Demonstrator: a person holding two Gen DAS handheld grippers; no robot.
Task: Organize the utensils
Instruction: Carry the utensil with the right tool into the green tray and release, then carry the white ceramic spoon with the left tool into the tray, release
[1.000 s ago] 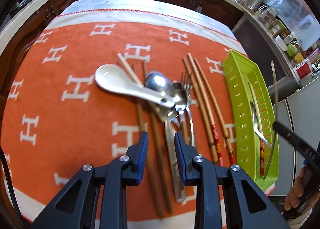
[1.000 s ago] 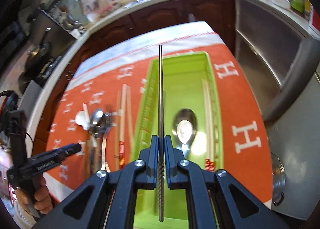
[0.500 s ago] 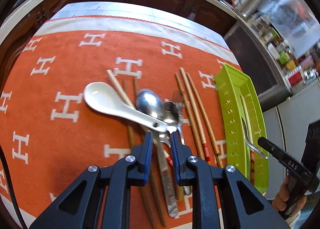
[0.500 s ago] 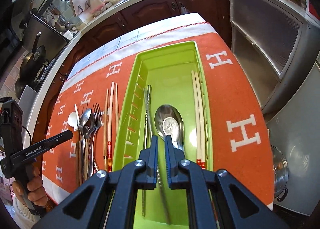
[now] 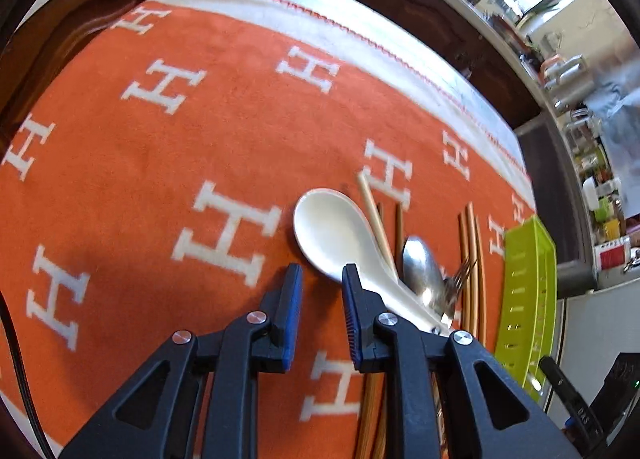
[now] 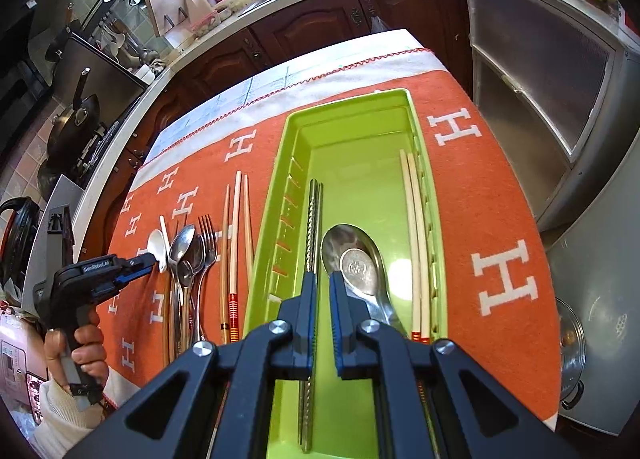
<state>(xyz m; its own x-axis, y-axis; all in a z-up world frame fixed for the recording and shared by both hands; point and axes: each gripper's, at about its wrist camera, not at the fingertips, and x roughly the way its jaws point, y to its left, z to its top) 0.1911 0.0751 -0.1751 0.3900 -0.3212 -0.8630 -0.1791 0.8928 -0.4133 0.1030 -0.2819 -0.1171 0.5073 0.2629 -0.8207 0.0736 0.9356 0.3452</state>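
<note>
A white ceramic spoon [image 5: 332,227] lies on the orange cloth [image 5: 160,187] beside metal spoons [image 5: 420,267], a fork [image 5: 460,275] and wooden chopsticks [image 5: 472,239]. My left gripper [image 5: 320,279] hovers at the spoon's neck, open by a small gap with only cloth between its jaws. Its right finger covers part of the spoon's handle. In the right wrist view the left gripper [image 6: 140,261] points at the white spoon [image 6: 156,247]. My right gripper [image 6: 323,279] is shut and empty above the green tray [image 6: 416,139]. The tray holds steel chopsticks [image 6: 314,211], a metal spoon [image 6: 352,259] and pale chopsticks [image 6: 414,239].
A hand [image 6: 76,343] in a white sleeve holds the left gripper at the table's near left corner. Dark cabinets [image 6: 312,31] and a counter run behind the table. A grey appliance [image 6: 592,299] and a pot lid [image 6: 576,359] stand at the right.
My left gripper moved left from over the metal utensils to the white spoon and rolled. The steel chopstick that my right gripper held upright now lies in the tray.
</note>
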